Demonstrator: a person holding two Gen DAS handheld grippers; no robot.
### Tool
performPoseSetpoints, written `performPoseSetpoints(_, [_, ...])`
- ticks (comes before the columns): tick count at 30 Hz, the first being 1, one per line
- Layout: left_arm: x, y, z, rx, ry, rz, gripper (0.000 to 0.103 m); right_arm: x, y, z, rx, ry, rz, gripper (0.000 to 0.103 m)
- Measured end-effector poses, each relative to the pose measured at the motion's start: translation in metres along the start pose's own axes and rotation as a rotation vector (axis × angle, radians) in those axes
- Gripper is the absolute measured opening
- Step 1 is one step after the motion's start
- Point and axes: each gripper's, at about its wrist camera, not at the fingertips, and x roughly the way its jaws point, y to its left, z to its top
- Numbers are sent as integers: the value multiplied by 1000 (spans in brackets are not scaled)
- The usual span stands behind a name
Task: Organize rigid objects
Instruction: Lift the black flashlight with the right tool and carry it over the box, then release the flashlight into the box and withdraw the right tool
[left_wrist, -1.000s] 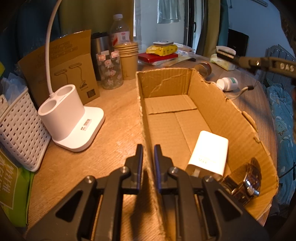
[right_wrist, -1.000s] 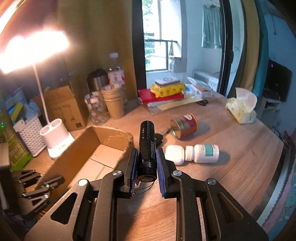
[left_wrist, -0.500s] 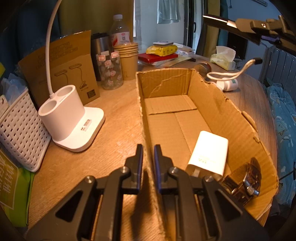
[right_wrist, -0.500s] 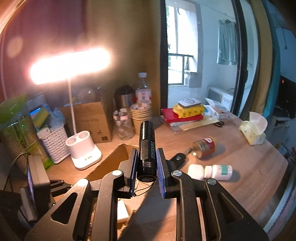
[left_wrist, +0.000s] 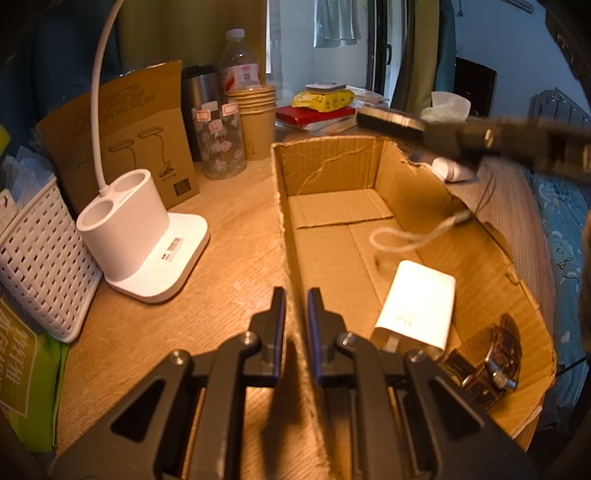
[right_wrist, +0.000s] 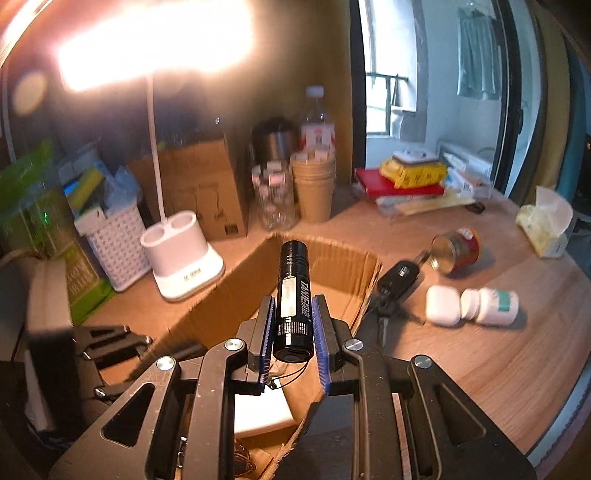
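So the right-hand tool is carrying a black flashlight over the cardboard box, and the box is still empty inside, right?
Not quite. The right gripper does carry the black flashlight over the cardboard box, but the box is not empty: the left wrist view shows a white charger and a wristwatch lying inside it.

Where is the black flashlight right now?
Right wrist view: the flashlight is clamped in the right gripper, above the cardboard box, left of the car key.

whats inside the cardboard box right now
Inside the cardboard box lie a white power bank and a wristwatch, with a white lanyard loop dangling in. The near corner is hidden behind the left gripper's fingers.
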Motion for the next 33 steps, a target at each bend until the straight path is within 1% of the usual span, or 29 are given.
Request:
performPoseSetpoints(5, [-1, 1, 1, -1, 2, -1, 13, 15, 2, -13, -10, 52, -14, 21])
performPoseSetpoints(12, [-1, 0, 1, 0, 2, 0, 13, 24, 5, -23, -59, 97, -65, 21])
performPoseSetpoints(16, [-1, 0, 1, 0, 2, 0, 13, 27, 8, -28, -83, 117, -78, 21])
performPoseSetpoints(20, [-1, 0, 2, 4, 1, 0, 13, 30, 9, -30, -90, 130, -65, 21])
performPoseSetpoints(26, [-1, 1, 2, 3, 2, 0, 13, 25, 8, -29, -79, 122, -58, 23])
performPoseSetpoints(31, [-1, 0, 2, 4, 1, 0, 13, 12, -4, -25, -43, 85, -56, 25])
performPoseSetpoints(32, [-1, 0, 1, 4, 1, 0, 13, 9, -8, -23, -30, 78, -54, 26])
performPoseSetpoints(33, [-1, 0, 1, 4, 1, 1, 13, 6, -13, -22, -17, 68, -57, 30])
